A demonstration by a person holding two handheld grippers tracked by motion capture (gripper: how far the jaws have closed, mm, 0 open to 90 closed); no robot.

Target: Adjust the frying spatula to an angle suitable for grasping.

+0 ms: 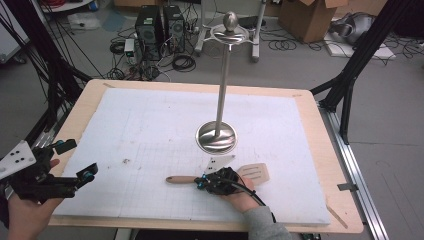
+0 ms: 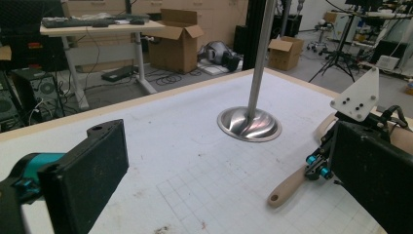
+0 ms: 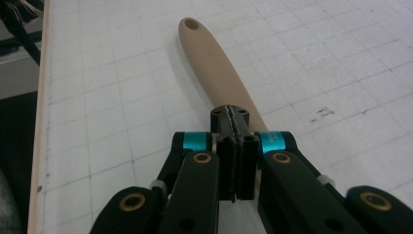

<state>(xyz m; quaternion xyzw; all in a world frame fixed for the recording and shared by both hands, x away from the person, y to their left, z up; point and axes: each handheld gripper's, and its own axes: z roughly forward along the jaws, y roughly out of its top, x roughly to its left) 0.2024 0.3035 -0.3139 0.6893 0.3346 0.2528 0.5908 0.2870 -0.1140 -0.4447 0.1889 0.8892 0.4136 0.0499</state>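
Spatula [image 1: 235,176] lay near the worktop's front edge; right tool [image 3: 233,127] sat clamped together over its stiff, light wooden handle, probably pinching it. Left tool [image 2: 234,170] apart, idle.

Table [image 1: 325,200], white mat [image 1: 150,125]; stand [image 1: 216,136], spatula [image 1: 255,172].

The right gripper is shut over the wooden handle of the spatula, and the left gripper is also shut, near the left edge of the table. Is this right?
Not quite. The left gripper is open: the left gripper view shows its two jaws standing wide apart with nothing between them. The rest holds: the right gripper is shut over the wooden handle of the spatula, and the left one sits near the left edge of the table.
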